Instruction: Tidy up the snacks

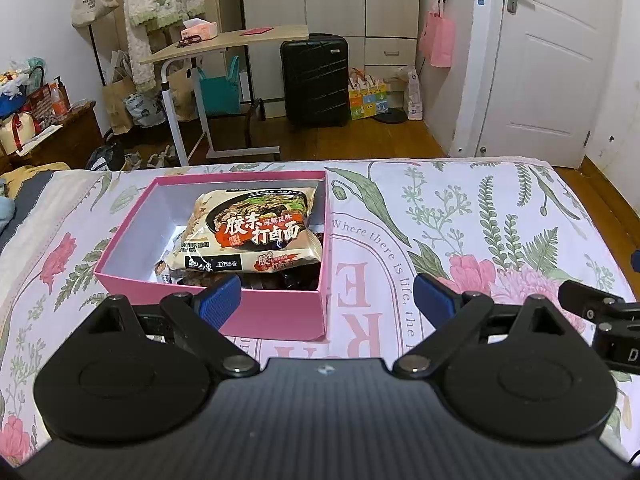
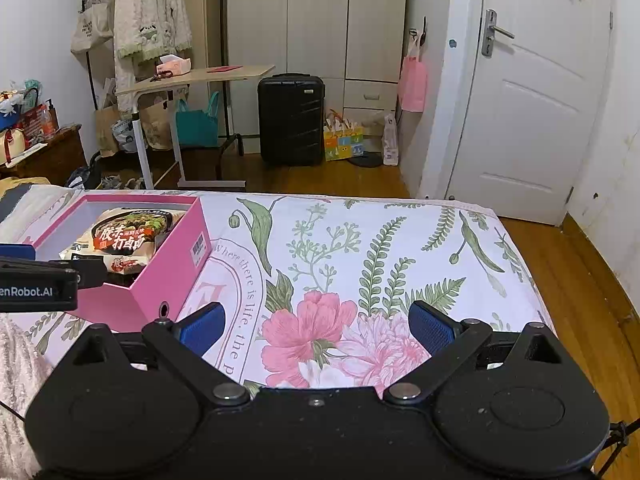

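Note:
A pink box (image 1: 276, 312) stands on the flowered bedsheet, and shows again at the left as the pink box (image 2: 168, 276) in the right wrist view. On top inside it lies a noodle packet (image 1: 256, 232), also seen as the noodle packet (image 2: 124, 240), over several darker snack packs (image 1: 280, 280). My left gripper (image 1: 328, 300) is open just before the box's near right corner, with nothing between its blue pads. My right gripper (image 2: 316, 328) is open over bare sheet to the right of the box. The other gripper's black body (image 2: 36, 280) pokes in at the left edge.
The bed's far edge (image 1: 360, 162) drops to a wooden floor. Beyond stand a rolling side table (image 1: 224, 44), a black suitcase (image 1: 316, 80), a wardrobe and a white door (image 1: 552, 60). Flowered sheet (image 2: 380, 260) stretches right of the box.

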Action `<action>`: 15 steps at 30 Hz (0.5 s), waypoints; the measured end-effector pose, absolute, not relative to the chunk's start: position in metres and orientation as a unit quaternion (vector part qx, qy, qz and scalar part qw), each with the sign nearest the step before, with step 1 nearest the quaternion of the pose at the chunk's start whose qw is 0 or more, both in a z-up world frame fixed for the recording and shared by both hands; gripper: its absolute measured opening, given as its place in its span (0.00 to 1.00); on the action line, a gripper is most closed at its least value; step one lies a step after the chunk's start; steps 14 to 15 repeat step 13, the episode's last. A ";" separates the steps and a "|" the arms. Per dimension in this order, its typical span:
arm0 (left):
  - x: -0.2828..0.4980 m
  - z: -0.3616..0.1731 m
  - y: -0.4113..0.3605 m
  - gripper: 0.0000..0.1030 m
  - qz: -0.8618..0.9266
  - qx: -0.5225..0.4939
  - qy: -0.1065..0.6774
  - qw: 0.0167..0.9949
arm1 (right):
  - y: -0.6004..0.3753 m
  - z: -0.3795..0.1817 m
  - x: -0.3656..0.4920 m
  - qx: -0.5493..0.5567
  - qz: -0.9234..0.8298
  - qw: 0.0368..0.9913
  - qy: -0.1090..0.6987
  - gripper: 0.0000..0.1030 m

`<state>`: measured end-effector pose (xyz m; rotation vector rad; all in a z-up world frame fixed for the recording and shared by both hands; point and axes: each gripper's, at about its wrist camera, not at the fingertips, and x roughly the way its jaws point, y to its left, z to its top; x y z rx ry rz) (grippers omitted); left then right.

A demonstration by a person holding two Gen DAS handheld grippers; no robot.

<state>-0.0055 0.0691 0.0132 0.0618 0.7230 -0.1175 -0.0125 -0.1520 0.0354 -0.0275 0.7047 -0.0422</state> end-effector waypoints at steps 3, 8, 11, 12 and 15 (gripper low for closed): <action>-0.006 0.013 0.069 0.91 -0.058 0.032 0.353 0.933 | -0.153 0.035 -0.012 -0.010 -0.020 0.938 0.347 0.97; -0.006 0.013 0.069 0.92 -0.057 0.032 0.353 0.933 | -0.153 0.034 -0.011 -0.009 -0.020 0.936 0.351 0.97; -0.006 0.012 0.069 0.92 -0.060 0.030 0.356 0.932 | -0.153 0.033 -0.011 -0.009 -0.020 0.936 0.352 0.97; -0.006 0.011 0.069 0.92 -0.061 0.031 0.357 0.931 | -0.153 0.033 -0.010 -0.009 -0.019 0.935 0.353 0.97; -0.007 0.011 0.068 0.92 -0.062 0.033 0.360 0.931 | -0.153 0.033 -0.010 -0.009 -0.019 0.935 0.353 0.97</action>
